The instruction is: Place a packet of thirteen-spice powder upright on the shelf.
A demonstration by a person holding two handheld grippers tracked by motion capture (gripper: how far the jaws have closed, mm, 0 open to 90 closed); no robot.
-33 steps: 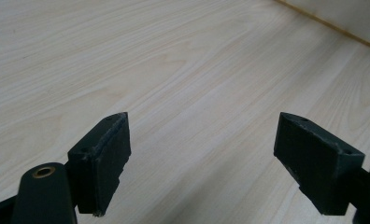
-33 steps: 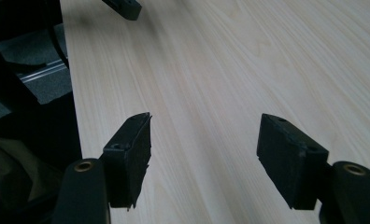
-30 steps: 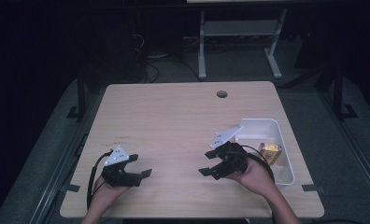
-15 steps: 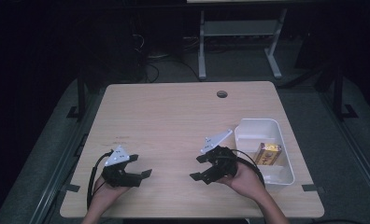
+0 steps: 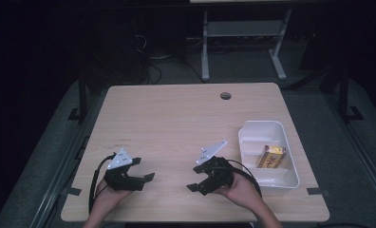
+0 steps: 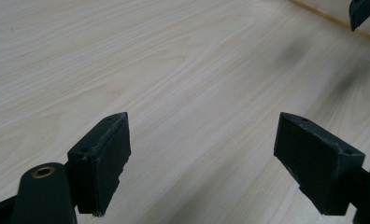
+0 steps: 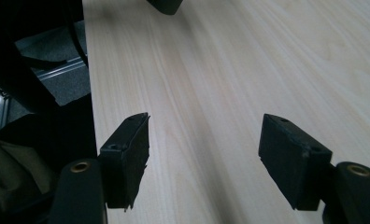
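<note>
White tray (image 5: 252,130) already holds the yellow box (image 5: 271,156), so the job looks done, and the left gripper (image 5: 145,178) and right gripper (image 5: 195,178) sit on the table (image 5: 172,123), spread wide, holding nothing.

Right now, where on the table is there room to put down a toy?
The light wooden table is bare from its far edge to the two grippers. It is crowded only at the white plastic tray holding a yellow packet.
</note>
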